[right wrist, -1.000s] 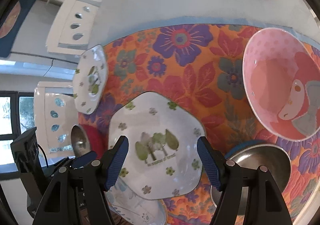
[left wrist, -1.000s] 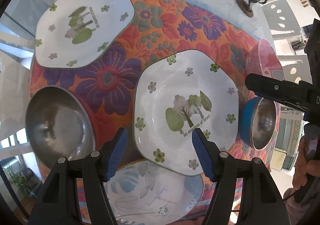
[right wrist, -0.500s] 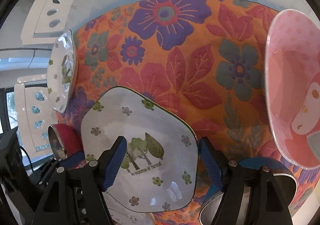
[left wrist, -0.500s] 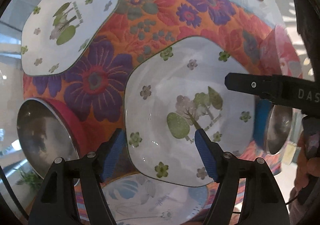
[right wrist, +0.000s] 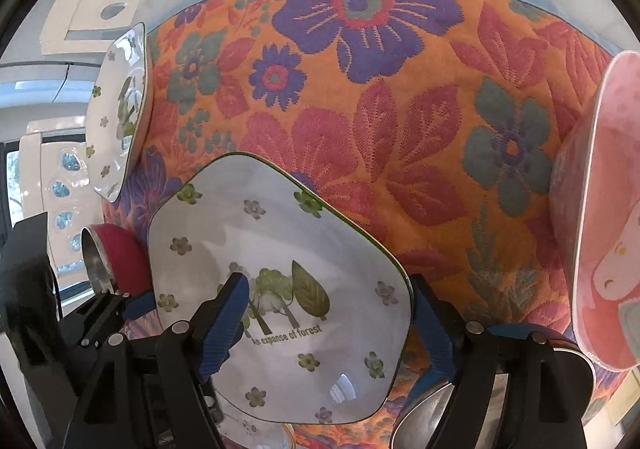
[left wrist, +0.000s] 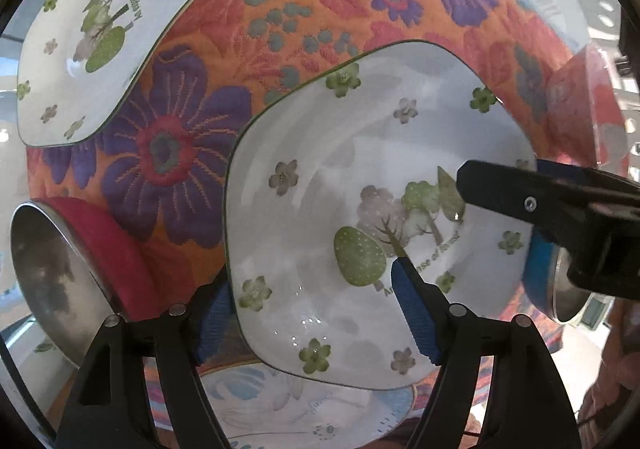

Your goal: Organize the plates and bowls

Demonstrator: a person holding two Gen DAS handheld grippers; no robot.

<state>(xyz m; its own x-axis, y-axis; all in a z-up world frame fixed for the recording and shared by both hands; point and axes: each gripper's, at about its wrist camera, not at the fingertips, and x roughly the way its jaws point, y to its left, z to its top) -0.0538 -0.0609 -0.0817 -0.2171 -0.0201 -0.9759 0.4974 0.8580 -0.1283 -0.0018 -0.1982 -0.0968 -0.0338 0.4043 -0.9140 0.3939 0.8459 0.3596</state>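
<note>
Two forest plates are lying here: one is sitting between both grippers' just-widening, unclamped jaws, the other at ten o'clock.

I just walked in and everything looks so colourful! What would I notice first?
First, the bright orange floral tablecloth covering the table. In the middle sits a white plate with green trees, with the left claw and right claw both open astride its opposite edges. A matching tree plate lies at the far left, a pink cartoon bowl at the right.
</note>
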